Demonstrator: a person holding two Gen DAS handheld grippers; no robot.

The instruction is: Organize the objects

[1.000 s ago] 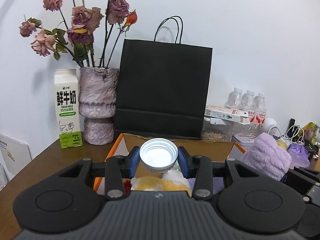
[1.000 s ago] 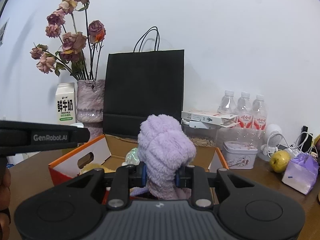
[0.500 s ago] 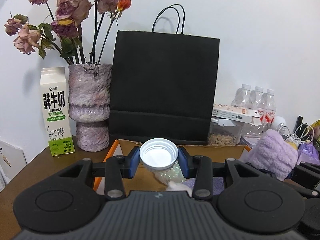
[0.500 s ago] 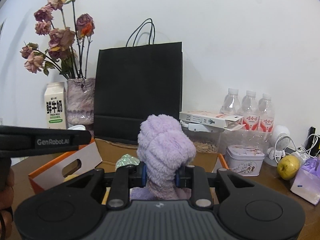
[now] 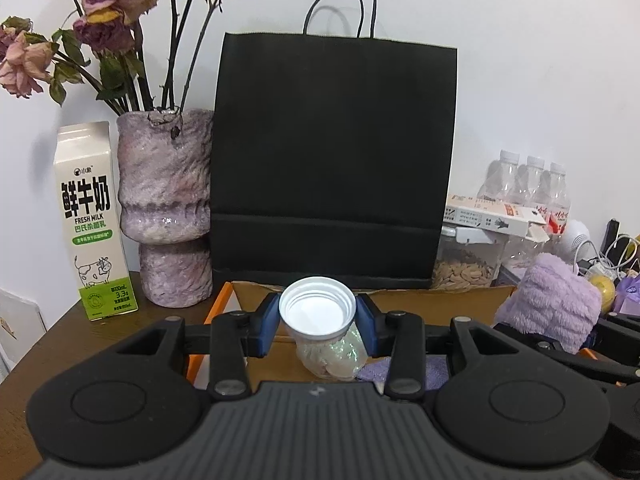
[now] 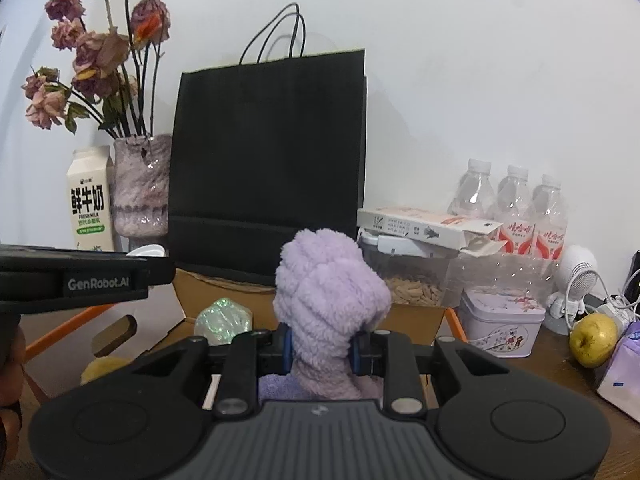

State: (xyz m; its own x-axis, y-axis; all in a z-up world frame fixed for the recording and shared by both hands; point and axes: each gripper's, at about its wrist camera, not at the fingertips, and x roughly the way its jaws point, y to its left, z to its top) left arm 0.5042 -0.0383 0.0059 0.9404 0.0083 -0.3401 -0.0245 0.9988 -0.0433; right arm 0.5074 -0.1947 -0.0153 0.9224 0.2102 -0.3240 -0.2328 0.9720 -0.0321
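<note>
Purple plush item: a fluffy lilac bundle stands upright between the pads of the right gripper, its long axis vertical, rising well above the pads.
Right gripper state: jaws are opening at this moment; the pads touch the narrow lower part of the plush on both sides.
Left gripper state: left gripper is narrow, clamped on the white cap of a small clear jar; the cap faces the camera and the glittery body hangs down and away below the pads.
Cardboard box: an open box with orange edges lies directly beneath and ahead of both grippers; both held things hang above its interior.
Box contents: a lilac cloth lies under the jar; a yellow object sits low to the left of the right gripper.
Which hand is nearer: both are over the box, left gripper to the left of the right one; neither looks clearly nearer the floor.
Key relation: the drop point lies straight down from each gripper, so the coming move is likely a short lowering, not a reach.
Beyond the box: a black paper bag stands just behind it.
</note>
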